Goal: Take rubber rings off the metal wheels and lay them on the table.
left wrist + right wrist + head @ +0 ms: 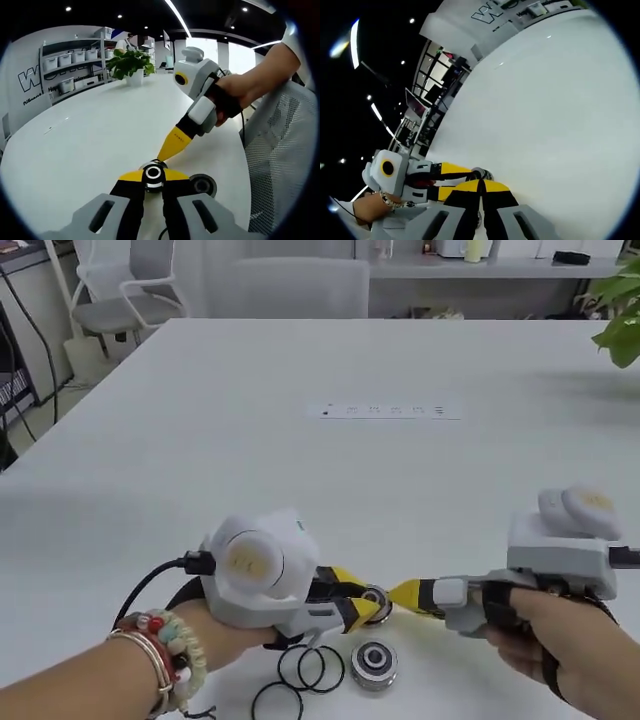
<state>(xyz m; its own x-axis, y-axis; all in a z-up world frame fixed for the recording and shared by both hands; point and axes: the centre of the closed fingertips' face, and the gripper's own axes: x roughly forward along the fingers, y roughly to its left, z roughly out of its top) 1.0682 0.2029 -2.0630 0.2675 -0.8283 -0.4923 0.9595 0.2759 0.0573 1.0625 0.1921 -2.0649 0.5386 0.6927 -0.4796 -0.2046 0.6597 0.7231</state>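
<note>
Tabletop (300,440), white and broad, takes up most of my head view. My landmark is the held metal wheel (377,597), at the near edge of that surface.

To the left of that wheel is the left gripper (365,605), a white housing with yellow and black jaws. My left hand (215,635), wearing beaded bracelets, holds it. In the left gripper view its jaws close in on the wheel (153,175) from both sides and have it clamped, with the wheel's bright hub facing the camera.

To the right of the wheel is the right gripper (398,595), carried by my right hand (545,625). Its yellow jaws are pressed together into a single point, and in the left gripper view (167,150) that point touches the wheel's upper edge. I cannot tell whether anything thin is pinched between the tips. In the right gripper view these jaws (480,187) sit closed, with the left gripper (470,175) and the wheel (482,174) just ahead of them.

Far beyond the wheel, a potted green plant (130,62) stands on the table.

Just in front of the held wheel, nearer to me, a second metal wheel (374,662) lies flat on the table, apart from both grippers.

Nearer me than the held wheel and a little to its left, beside that second wheel, black rubber rings (311,668) lie flat on the table. Two overlap and a third lies closer to me.
</note>
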